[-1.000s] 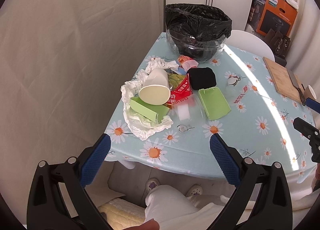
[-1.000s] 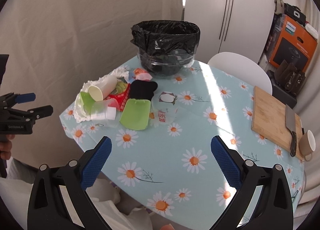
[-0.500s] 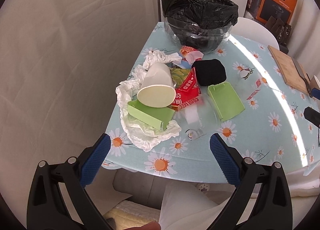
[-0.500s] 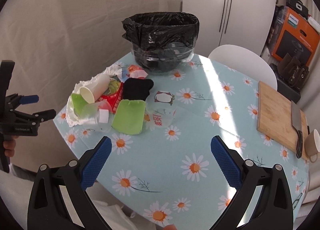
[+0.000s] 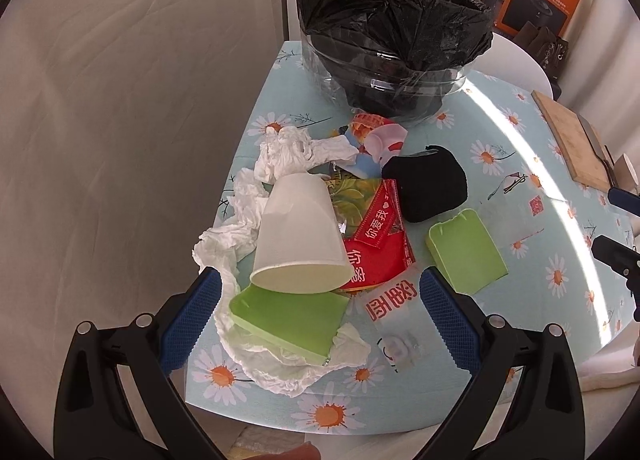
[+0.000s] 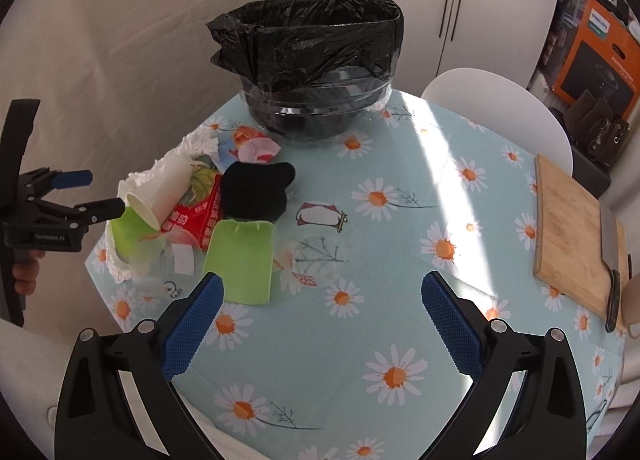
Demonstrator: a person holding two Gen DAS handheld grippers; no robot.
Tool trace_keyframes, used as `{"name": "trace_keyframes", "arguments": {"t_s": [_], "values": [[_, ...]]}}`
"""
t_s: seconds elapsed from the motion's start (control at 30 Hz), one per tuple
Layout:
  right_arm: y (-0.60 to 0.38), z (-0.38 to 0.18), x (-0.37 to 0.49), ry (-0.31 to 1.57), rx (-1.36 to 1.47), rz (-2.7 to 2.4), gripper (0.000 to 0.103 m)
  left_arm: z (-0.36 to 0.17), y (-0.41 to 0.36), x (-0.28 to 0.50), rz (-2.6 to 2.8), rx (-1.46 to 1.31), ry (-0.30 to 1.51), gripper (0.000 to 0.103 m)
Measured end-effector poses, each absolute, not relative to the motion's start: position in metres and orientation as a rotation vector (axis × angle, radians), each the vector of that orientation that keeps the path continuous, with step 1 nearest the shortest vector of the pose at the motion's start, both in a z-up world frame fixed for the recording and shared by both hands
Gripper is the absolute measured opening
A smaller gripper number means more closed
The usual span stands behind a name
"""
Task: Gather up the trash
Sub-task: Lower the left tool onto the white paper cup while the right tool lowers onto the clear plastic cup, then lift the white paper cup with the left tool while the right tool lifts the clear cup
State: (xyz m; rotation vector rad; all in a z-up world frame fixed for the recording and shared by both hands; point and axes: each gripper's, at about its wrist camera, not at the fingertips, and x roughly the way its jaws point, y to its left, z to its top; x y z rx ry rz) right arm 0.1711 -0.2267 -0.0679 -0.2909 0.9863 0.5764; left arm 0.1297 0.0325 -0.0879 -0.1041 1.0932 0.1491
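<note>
A trash pile lies on the daisy tablecloth: a tipped white paper cup (image 5: 298,238), crumpled white tissue (image 5: 256,195), a green plastic piece (image 5: 288,318) under the cup, a second green piece (image 5: 466,250), red wrappers (image 5: 378,244), a black cloth lump (image 5: 428,187) and a clear plastic cup (image 5: 394,308). A bin with a black bag (image 5: 394,39) stands behind. My left gripper (image 5: 318,314) is open and empty, just before the cup. My right gripper (image 6: 318,320) is open and empty over the table, near the second green piece (image 6: 242,262). The left gripper also shows in the right wrist view (image 6: 86,195).
A wooden cutting board (image 6: 576,232) with a cleaver (image 6: 614,260) lies at the right edge, a mug (image 6: 630,304) beside it. A white chair (image 6: 500,107) stands behind the table. An orange box (image 6: 596,47) sits at the back right. A beige curtain hangs at left.
Both grippers have moved forward toward the table. My left gripper has closed in on the paper cup and tissue, which now fill more of its view. Both stay open.
</note>
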Motion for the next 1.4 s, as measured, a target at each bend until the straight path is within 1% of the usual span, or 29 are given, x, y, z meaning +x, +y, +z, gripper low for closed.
{"name": "trace_keyframes", "arguments": {"t_s": [0.37,0.77,1.0,1.03,1.07,1.1,1.13,1.17,1.2,1.23,1.27,1.4], "values": [[-0.191,-0.107,0.207,1.119,-0.352,0.572,0.095,-0.124,0.051,0.180,0.065,-0.125,1.208,0.097],[-0.183,-0.148,0.233,1.234,-0.384,0.539,0.094,-0.162,0.063,0.204,0.043,-0.133,1.320,0.097],[-0.187,-0.151,0.237,1.252,-0.357,0.544,0.093,-0.169,0.063,0.212,0.044,-0.133,1.348,0.097],[-0.187,-0.151,0.237,1.252,-0.350,0.549,0.092,-0.169,0.063,0.212,0.040,-0.136,1.346,0.097],[-0.187,-0.150,0.237,1.250,-0.341,0.557,0.087,-0.168,0.062,0.211,0.037,-0.135,1.345,0.097],[-0.186,-0.150,0.238,1.256,-0.334,0.572,0.061,-0.168,0.060,0.211,0.040,-0.130,1.342,0.097],[-0.186,-0.151,0.238,1.266,-0.333,0.582,0.055,-0.165,0.059,0.211,0.037,-0.129,1.334,0.096],[-0.187,-0.151,0.238,1.269,-0.333,0.581,0.055,-0.163,0.058,0.210,0.022,-0.134,1.329,0.094],[-0.186,-0.151,0.238,1.270,-0.333,0.586,0.051,-0.162,0.056,0.211,0.010,-0.138,1.332,0.086],[-0.187,-0.149,0.238,1.268,-0.334,0.588,0.048,-0.161,0.054,0.211,-0.004,-0.141,1.341,0.073],[-0.188,-0.149,0.238,1.270,-0.329,0.584,0.048,-0.161,0.052,0.212,-0.007,-0.142,1.346,0.070],[-0.200,-0.146,0.236,1.266,-0.320,0.570,0.048,-0.153,0.047,0.209,-0.009,-0.144,1.328,0.070]]}}
